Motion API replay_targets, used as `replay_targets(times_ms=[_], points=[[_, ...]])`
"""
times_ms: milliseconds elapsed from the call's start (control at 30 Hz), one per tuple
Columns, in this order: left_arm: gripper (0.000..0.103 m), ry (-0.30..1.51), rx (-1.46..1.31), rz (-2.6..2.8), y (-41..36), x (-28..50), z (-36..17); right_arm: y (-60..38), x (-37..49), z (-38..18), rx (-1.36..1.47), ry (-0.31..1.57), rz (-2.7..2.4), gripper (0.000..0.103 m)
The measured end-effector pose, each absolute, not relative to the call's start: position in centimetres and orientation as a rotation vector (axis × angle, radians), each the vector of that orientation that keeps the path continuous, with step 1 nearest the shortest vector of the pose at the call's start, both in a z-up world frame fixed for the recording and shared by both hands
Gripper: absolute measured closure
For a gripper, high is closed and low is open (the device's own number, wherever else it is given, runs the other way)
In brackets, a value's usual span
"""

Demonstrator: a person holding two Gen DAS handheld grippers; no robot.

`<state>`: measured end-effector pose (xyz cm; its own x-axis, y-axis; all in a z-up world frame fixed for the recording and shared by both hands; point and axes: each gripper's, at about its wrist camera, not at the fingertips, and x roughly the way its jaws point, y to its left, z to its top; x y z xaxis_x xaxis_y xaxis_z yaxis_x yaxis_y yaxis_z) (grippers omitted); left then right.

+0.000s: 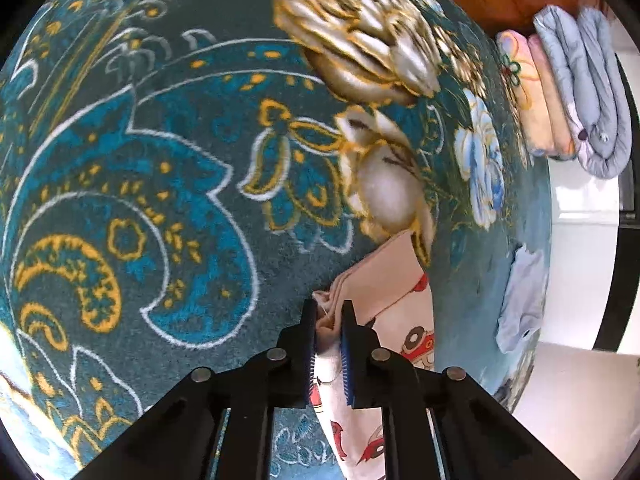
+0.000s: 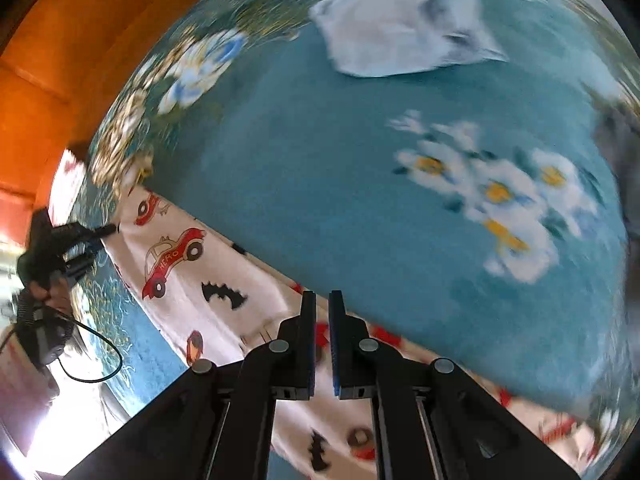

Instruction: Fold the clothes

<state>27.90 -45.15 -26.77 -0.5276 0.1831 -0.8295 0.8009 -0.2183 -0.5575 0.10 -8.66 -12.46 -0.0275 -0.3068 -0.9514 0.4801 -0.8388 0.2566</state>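
Observation:
A white garment printed with red cars and black bats (image 2: 208, 280) is stretched between both grippers above a teal patterned blanket (image 2: 360, 208). My left gripper (image 1: 329, 312) is shut on a bunched corner of this garment (image 1: 384, 280); it also shows in the right wrist view (image 2: 108, 230) at the garment's far end. My right gripper (image 2: 322, 300) is nearly closed over the garment's near edge; cloth runs under the jaws and I cannot see whether it is pinched.
A crumpled pale blue garment (image 2: 404, 28) lies on the blanket further off, also in the left wrist view (image 1: 524, 304). A stack of folded bedding (image 1: 568, 92) sits beyond the blanket's edge. Orange-brown wooden furniture (image 2: 60, 48) borders the left.

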Motion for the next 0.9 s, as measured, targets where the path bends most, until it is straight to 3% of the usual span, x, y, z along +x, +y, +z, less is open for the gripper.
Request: replay_targets(times_ms=[167,400,533,667,900], points=[[0.091,1.497,1.140,-1.931,-43.4,26.9,-21.8,-2.2,2.1,-10.2,1.797,0.044,-2.028,0.098],[0.091,1.005,1.231,-2.313,-34.8,22.9,-10.4,5.4,5.7,-9.5,1.877,-0.176,-2.098,0.098],[0.091,0.819,1.290,-2.485,-27.3,20.2,-6.8,9.2,7.6,-8.8,1.868,-0.265,-2.123,0.098],[0.091,0.820,1.399,-2.603,-18.3,17.9,-6.2,14.0,9.4,-7.9,1.861,-0.346,-2.149,0.098],[0.091,0.696,1.760,-2.647,-3.2,14.5,-11.9,22.8,12.7,-8.6,1.897,-0.535,-2.184,0.097]])
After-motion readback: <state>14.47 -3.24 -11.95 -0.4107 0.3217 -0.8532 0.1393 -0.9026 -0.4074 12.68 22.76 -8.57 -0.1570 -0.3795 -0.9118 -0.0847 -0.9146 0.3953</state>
